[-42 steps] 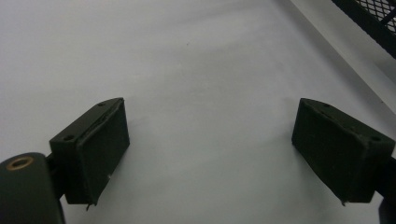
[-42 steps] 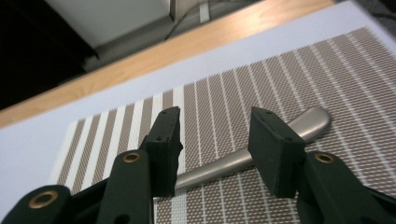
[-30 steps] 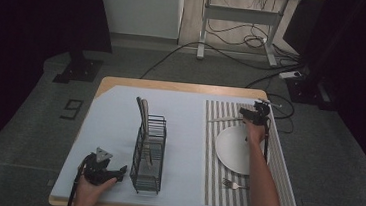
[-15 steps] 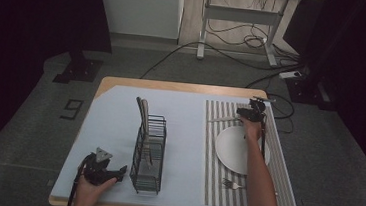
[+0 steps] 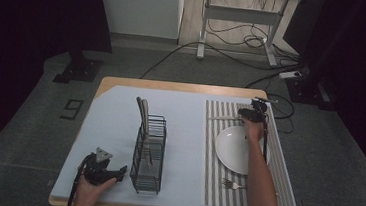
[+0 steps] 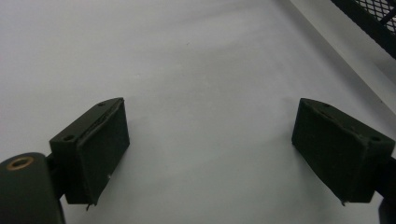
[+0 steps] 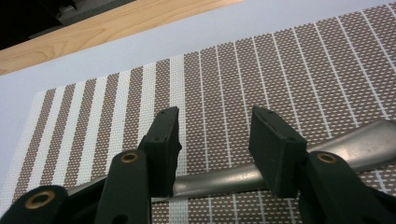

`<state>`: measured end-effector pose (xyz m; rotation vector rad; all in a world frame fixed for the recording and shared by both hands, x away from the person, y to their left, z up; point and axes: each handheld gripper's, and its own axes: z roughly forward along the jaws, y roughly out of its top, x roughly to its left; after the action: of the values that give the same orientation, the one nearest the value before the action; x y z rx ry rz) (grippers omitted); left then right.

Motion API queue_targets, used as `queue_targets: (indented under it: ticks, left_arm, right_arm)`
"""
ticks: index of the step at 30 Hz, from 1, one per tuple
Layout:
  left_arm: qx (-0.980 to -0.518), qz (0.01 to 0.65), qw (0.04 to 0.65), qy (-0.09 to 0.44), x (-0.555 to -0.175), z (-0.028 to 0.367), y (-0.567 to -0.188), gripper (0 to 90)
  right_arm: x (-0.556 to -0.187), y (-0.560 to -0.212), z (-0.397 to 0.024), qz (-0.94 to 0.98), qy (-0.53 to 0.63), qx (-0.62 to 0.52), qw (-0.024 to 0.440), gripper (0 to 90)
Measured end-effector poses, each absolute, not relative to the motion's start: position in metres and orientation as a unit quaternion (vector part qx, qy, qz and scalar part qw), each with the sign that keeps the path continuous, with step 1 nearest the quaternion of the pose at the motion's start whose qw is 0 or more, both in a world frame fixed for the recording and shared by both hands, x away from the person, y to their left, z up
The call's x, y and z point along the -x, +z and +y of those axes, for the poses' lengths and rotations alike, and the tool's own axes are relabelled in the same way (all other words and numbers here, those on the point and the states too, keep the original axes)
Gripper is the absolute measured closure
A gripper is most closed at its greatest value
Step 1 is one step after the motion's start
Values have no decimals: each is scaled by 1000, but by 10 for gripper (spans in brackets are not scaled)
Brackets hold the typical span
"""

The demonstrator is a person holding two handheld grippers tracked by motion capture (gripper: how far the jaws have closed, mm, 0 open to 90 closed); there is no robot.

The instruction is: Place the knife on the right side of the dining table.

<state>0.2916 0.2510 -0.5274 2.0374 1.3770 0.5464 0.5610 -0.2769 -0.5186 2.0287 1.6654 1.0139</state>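
Nearest you, your left gripper (image 5: 121, 171) rested on the pale blue worktop (image 5: 114, 122) at its near left corner, jaws released and spread wide with nothing but bare surface between them, as the left gripper view showed. Just beside it stood the black wire rack (image 5: 149, 152), with a couple of utensil handles rising from its far end. On the near part of the striped placemat (image 5: 212, 150) lay a fork (image 5: 233, 184), close by your right forearm, and beyond it the white plate (image 5: 232, 148), partly covered by that arm. At the far end of the mat your right gripper (image 7: 214, 140) was lowered over a metal knife (image 7: 233, 176) that lay flat on the brown and white stripes, just past the plate's far rim. In the right gripper view, the knife ran crosswise under the jaws, its handle widening out to the right, its other end passing beneath the left one. The jaws stood about half open, one on each side of a stretch of the handle; the pads were apart from the metal, so you held nothing.
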Motion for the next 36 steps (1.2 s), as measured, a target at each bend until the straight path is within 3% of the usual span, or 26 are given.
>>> queue_targets:
  ticks: [15,36]
  left_arm:
    - [-771,520,306,206,-292,251,-527,106]
    - [-773,517,305,205,-292,251,-527,105]
  right_arm:
    - [-551,-514,-278,573,393,-699,167,470]
    - [-482,-476,-268,609,444,-636,170,410]
